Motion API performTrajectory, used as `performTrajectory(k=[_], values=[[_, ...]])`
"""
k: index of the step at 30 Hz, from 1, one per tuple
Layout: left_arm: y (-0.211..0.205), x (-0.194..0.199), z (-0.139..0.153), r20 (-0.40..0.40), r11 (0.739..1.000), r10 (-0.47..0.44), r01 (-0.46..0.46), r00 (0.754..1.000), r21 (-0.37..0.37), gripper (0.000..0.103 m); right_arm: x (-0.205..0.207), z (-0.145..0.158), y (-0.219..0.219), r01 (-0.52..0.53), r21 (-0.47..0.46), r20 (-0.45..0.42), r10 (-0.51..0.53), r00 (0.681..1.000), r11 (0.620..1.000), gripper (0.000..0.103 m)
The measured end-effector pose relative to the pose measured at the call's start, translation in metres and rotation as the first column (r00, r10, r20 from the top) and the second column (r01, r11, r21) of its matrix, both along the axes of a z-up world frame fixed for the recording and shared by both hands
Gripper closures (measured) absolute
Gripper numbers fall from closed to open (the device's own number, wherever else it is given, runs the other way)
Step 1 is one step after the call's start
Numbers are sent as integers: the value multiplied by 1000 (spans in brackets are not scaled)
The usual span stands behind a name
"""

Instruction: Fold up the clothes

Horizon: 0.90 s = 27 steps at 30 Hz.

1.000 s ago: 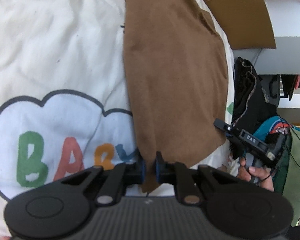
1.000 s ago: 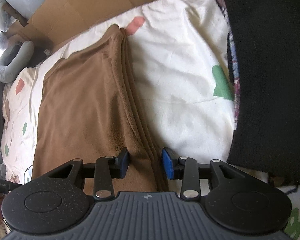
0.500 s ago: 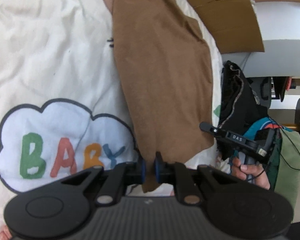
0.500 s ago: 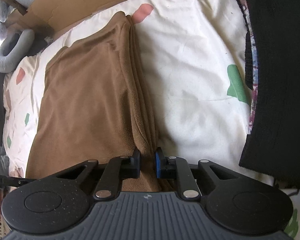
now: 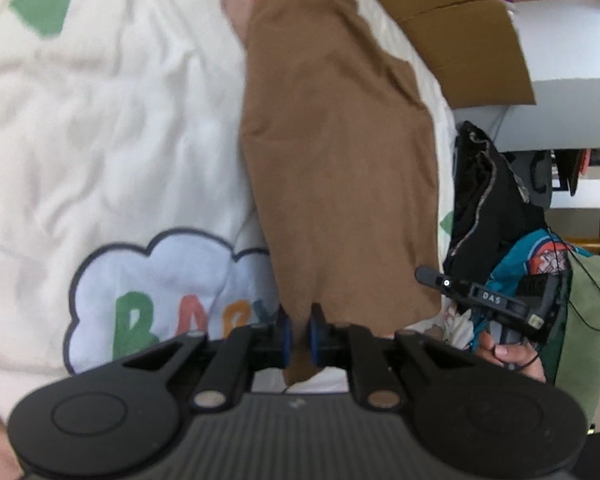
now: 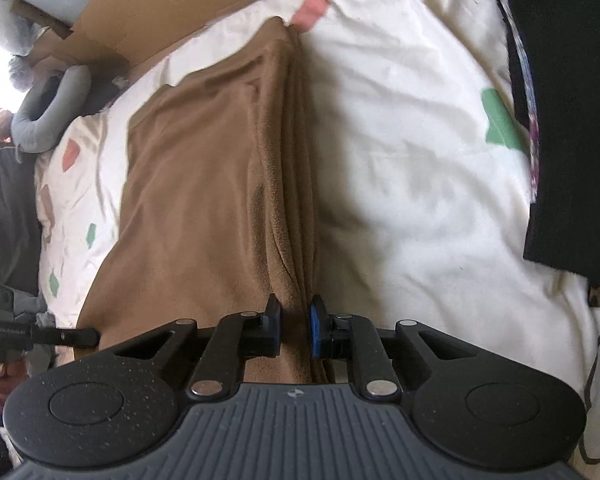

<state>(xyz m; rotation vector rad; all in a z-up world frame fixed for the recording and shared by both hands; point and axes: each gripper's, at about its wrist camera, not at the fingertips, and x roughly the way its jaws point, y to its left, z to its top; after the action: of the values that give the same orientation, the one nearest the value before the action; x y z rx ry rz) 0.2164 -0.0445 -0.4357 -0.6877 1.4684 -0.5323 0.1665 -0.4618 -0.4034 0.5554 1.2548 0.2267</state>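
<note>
Both grippers, left [image 5: 298, 334] and right [image 6: 294, 330], clamping brown fleece garment [image 6: 220, 184] corners; soft, limp, sagging; gripping layered edges together.

Both views are wrist fisheyes, each looking forward and steeply down along its own fingers, very close to the bed [image 5: 100, 120]. Left cam: left hand-held gripper [image 5: 298, 334] at bottom of frame, facing along the brown fleece garment [image 5: 340, 180] toward the cardboard [image 5: 460, 32] at the bed's far edge; right hand-held gripper [image 5: 480, 300] shows at right. Right cam: own hand-held gripper [image 6: 294, 330] at bottom. Shared: same garment [image 6: 204, 200], cream bedsheet [image 6: 400, 140], cardboard.
</note>
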Motion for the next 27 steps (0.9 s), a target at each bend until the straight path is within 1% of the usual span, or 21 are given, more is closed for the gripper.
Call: performTrajectory(k=[3, 4, 6, 7, 8, 10, 11, 13, 14, 16, 17, 18, 19, 20, 21, 22, 24, 27], values=[[-1, -4, -11, 24, 1000, -6, 6, 1000, 10, 94, -1, -11, -3, 21, 9, -6, -21, 1000, 1000, 82], [0, -5, -14, 27, 1000, -8, 8, 1000, 14, 93, -1, -12, -3, 24, 11, -2, -24, 1000, 1000, 81], [3, -5, -19, 21, 1000, -3, 3, 1000, 10, 91, -1, -14, -4, 23, 19, 5, -23, 1000, 1000, 76], [3, -5, -20, 21, 1000, -4, 3, 1000, 14, 88, -1, -15, -4, 23, 22, 9, -23, 1000, 999, 70], [4, -4, -21, 25, 1000, 4, -5, 1000, 17, 83, 0, -16, -6, 26, 27, 12, -26, 1000, 999, 67], [6, -2, -24, 31, 1000, 22, -23, 999, 19, 79, 2, -19, -9, 34, 41, 16, -35, 999, 999, 66], [8, -1, -27, 31, 999, 41, -41, 999, 1, 75, 3, -21, -11, 40, 53, 16, -40, 999, 998, 65], [9, -1, -33, 24, 998, 59, -58, 998, -38, 71, 5, -29, -17, 66, 108, -2, -66, 998, 992, 62], [9, -1, -35, 19, 997, 62, -61, 998, -55, 70, 5, -33, -20, 73, 140, -14, -72, 997, 987, 60], [9, -2, -41, 1, 993, 65, -65, 998, -95, 69, 5, -40, -24, 76, 196, -31, -72, 997, 978, 59], [8, -4, -44, -12, 991, 64, -65, 998, -113, 70, 6, -43, -25, 77, 219, -40, -70, 997, 973, 59], [8, -5, -46, -24, 990, 61, -64, 998, -129, 72, 6, -45, -26, 78, 241, -48, -68, 997, 967, 59], [7, -7, -48, -26, 990, 56, -59, 998, -125, 82, 6, -47, -26, 76, 252, -50, -65, 997, 965, 60], [6, -8, -48, -23, 992, 53, -55, 998, -117, 91, 6, -48, -25, 71, 256, -48, -61, 997, 964, 62], [6, -8, -49, -21, 991, 56, -59, 998, -124, 92, 6, -48, -24, 63, 260, -45, -53, 998, 963, 71], [6, -8, -48, -19, 990, 59, -61, 998, -131, 93, 7, -48, -22, 53, 260, -46, -43, 998, 964, 86], [6, -6, -40, -4, 990, 41, -41, 999, -135, 93, 8, -46, -19, 30, 248, -43, -20, 999, 968, 88], [6, -3, -27, 9, 990, 18, -17, 1000, -143, 93, 8, -35, -16, -9, 236, -27, 16, 1000, 972, 90]])
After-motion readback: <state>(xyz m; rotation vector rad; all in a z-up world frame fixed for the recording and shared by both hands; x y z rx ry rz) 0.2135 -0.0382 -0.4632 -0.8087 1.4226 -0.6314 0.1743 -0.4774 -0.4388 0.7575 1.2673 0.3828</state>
